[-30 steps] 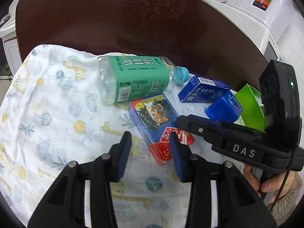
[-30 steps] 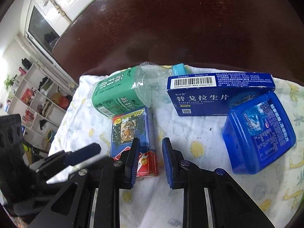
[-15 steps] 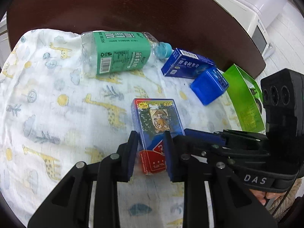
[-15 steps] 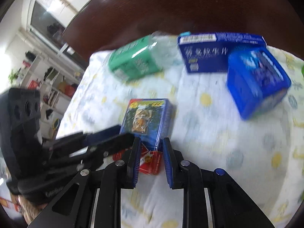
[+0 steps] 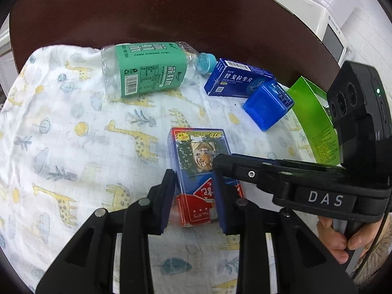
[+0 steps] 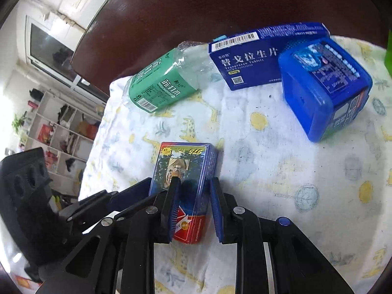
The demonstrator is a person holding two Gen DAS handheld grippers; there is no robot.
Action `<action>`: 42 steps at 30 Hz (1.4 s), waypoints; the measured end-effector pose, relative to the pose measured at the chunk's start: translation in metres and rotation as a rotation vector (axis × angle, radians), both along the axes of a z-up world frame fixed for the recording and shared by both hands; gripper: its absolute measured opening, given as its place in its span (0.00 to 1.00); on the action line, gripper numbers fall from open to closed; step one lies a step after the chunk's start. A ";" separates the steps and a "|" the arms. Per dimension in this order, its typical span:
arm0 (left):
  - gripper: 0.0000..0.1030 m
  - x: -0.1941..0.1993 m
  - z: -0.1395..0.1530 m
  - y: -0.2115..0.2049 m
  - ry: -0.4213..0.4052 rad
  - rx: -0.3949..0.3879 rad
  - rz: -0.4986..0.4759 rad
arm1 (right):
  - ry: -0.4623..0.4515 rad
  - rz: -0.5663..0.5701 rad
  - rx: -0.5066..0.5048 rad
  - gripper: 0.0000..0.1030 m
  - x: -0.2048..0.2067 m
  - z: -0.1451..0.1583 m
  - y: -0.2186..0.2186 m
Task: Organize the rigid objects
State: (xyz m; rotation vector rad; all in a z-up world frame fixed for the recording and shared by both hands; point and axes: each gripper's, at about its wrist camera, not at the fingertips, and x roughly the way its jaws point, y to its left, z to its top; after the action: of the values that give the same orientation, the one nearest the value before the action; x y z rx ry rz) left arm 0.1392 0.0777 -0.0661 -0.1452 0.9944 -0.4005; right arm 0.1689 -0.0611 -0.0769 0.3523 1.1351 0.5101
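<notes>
My right claw (image 5: 220, 161) covers the card box's (image 5: 196, 152) right side; the green box (image 5: 316, 120) sits partly behind its camera housing.

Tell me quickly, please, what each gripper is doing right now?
Left gripper: shut on the card box.
Right gripper: around the same box; grip cannot be told.

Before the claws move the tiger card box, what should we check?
1. Card box sits between the right claw fingers: ok.
2. Only one claw on it: not ok, the left claw straddles the same box.
3. Pads really pressing the box: cannot tell.
4. Room around the box: ok; the green bottle, medicine box and blue tub lie apart from it.
5. Giraffe cloth not pinched by a claw: cannot tell.
</notes>
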 end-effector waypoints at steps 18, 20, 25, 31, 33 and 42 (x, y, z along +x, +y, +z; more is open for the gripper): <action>0.27 -0.029 0.073 -0.080 -0.219 0.048 -0.162 | -0.270 -0.177 -0.019 0.25 -0.053 0.075 -0.074; 0.27 -0.030 0.079 -0.095 -0.234 0.056 -0.192 | -0.285 -0.212 -0.011 0.25 -0.060 0.080 -0.091; 0.27 -0.033 0.093 -0.141 -0.262 0.069 -0.278 | -0.307 -0.302 0.009 0.25 -0.072 0.086 -0.137; 0.27 -0.031 0.106 -0.207 -0.290 0.075 -0.381 | -0.339 -0.417 0.023 0.25 -0.084 0.095 -0.200; 0.27 -0.029 0.109 -0.229 -0.288 0.076 -0.412 | -0.347 -0.453 0.021 0.25 -0.087 0.097 -0.221; 0.27 -0.014 0.110 -0.297 -0.288 0.105 -0.483 | -0.349 -0.547 0.053 0.25 -0.080 0.090 -0.288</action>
State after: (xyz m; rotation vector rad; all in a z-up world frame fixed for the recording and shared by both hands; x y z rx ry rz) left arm 0.1249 -0.2196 0.0441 0.2490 0.7560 -0.7848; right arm 0.0885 -0.3489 0.0135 0.5728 0.6480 0.1085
